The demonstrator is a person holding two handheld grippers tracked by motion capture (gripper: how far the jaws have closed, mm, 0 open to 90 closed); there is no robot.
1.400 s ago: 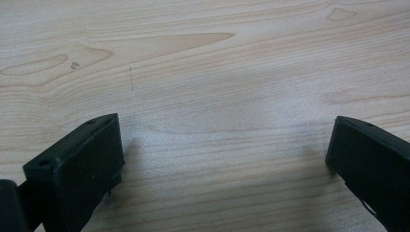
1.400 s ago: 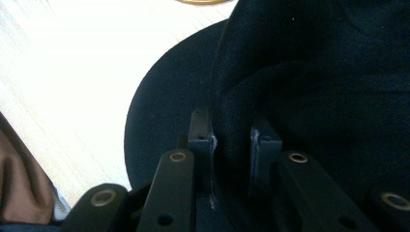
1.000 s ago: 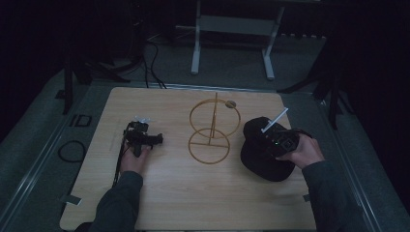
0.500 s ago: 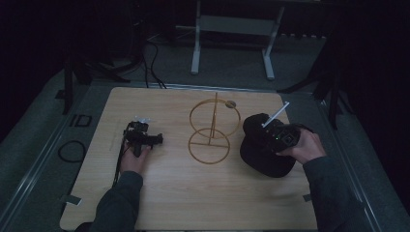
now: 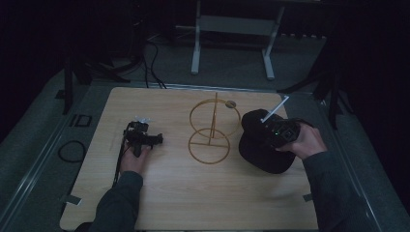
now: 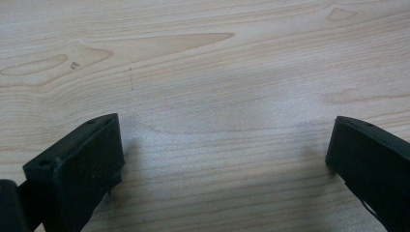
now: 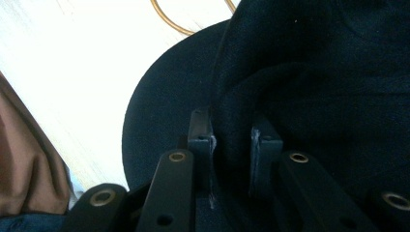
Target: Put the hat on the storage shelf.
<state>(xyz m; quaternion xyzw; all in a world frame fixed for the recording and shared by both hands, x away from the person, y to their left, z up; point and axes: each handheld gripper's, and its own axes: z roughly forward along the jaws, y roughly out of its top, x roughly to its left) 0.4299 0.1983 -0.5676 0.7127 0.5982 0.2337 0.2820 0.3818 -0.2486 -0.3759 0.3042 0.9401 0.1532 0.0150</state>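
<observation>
Pale wooden tabletop (image 5: 203,193) sits in a dark room. At right of the high view, the right gripper (image 7: 231,140) has its jaws pinched on a fold of the black fabric hat (image 5: 261,145). The left gripper (image 6: 225,150) rests wide open on bare wood at centre left. Between them stands a gold wire stand (image 5: 212,130); behind, grey floor and a white metal frame (image 5: 232,38).

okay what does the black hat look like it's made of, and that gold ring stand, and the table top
Black hat: soft matte cloth, maybe felt; it folds where the right hand-held gripper pinches it. Gold ring stand: thin rod, likely metal wire with brassy finish. Table: pale wood or wood-look laminate, grain showing.
</observation>
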